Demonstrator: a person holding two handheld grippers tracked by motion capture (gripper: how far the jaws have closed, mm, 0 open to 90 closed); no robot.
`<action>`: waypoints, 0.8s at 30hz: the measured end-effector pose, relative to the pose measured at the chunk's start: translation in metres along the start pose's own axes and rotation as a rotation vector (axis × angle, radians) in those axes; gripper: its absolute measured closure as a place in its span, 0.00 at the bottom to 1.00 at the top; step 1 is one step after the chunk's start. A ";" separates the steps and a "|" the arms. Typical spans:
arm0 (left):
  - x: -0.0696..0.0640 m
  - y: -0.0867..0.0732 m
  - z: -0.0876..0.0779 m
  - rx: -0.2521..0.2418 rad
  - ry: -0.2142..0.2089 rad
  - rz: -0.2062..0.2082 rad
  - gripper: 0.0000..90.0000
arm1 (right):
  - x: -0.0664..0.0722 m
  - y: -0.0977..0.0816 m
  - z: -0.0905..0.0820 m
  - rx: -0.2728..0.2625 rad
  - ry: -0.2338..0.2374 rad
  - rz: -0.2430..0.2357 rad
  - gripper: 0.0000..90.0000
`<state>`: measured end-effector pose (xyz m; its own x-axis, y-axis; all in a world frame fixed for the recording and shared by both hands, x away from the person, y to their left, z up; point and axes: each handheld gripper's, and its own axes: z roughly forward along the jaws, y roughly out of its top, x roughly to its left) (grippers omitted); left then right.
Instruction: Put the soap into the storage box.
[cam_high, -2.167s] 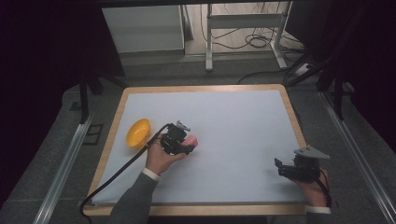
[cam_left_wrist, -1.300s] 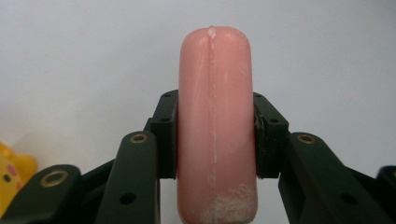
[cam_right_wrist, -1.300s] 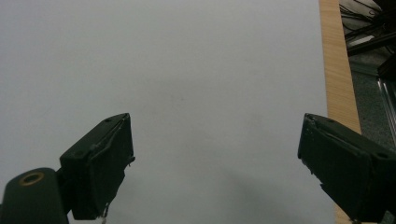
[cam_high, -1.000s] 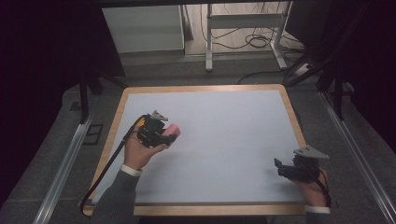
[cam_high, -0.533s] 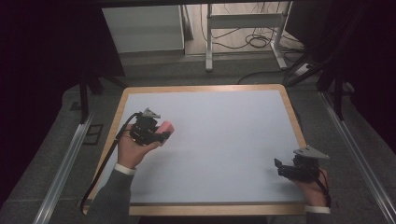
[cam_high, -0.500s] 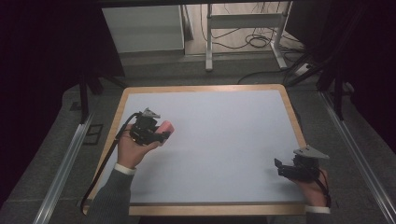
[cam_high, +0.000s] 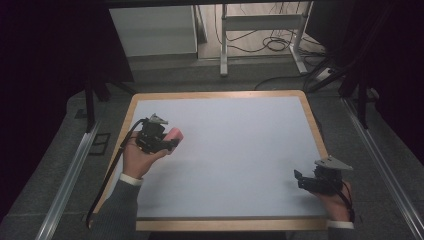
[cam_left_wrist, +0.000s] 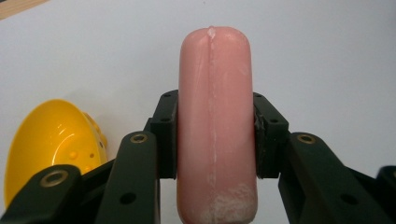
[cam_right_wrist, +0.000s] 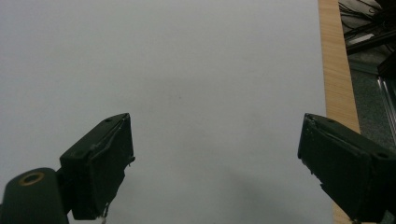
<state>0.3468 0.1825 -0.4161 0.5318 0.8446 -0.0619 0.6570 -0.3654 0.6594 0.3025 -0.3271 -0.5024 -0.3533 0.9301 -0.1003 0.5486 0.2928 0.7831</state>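
A pink sausage (cam_left_wrist: 215, 116) stands upright between the black jaws of my left gripper (cam_left_wrist: 215, 140), which is shut on its lower half. In the high view that left gripper (cam_high: 169, 141) hovers near the left edge of the white table top (cam_high: 240, 150), the sausage (cam_high: 175, 134) poking out to its right. A yellow bowl (cam_left_wrist: 46, 140) lies on the table just left of and below the jaws. My right gripper (cam_high: 300, 181) rests near the front right corner, and its jaws stand wide open (cam_right_wrist: 215, 158) over bare white surface.
The table has a wooden rim (cam_right_wrist: 334, 70), close to the right gripper's right jaw. Metal rails (cam_high: 70, 170) run along both sides on the grey floor. Cables and a desk frame (cam_high: 260, 30) lie beyond the far edge.
My left gripper has carried the sausage left and away from the person, ending above the yellow bowl, which the hand now covers in the high view. The right gripper has stayed put.
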 end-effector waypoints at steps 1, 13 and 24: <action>0.000 0.000 0.000 -0.002 0.001 -0.003 0.67 | 0.000 0.000 0.000 0.000 0.000 0.000 0.11; 0.007 0.002 -0.004 0.004 0.020 -0.007 0.67 | -0.001 0.000 0.000 0.004 -0.004 0.004 0.11; 0.016 0.004 -0.008 0.004 0.036 -0.017 0.67 | -0.001 0.000 -0.001 0.001 -0.007 0.004 0.11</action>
<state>0.3536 0.1976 -0.4084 0.5013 0.8641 -0.0458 0.6680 -0.3528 0.6552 0.3023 -0.3277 -0.5017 -0.3458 0.9328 -0.1014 0.5505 0.2892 0.7832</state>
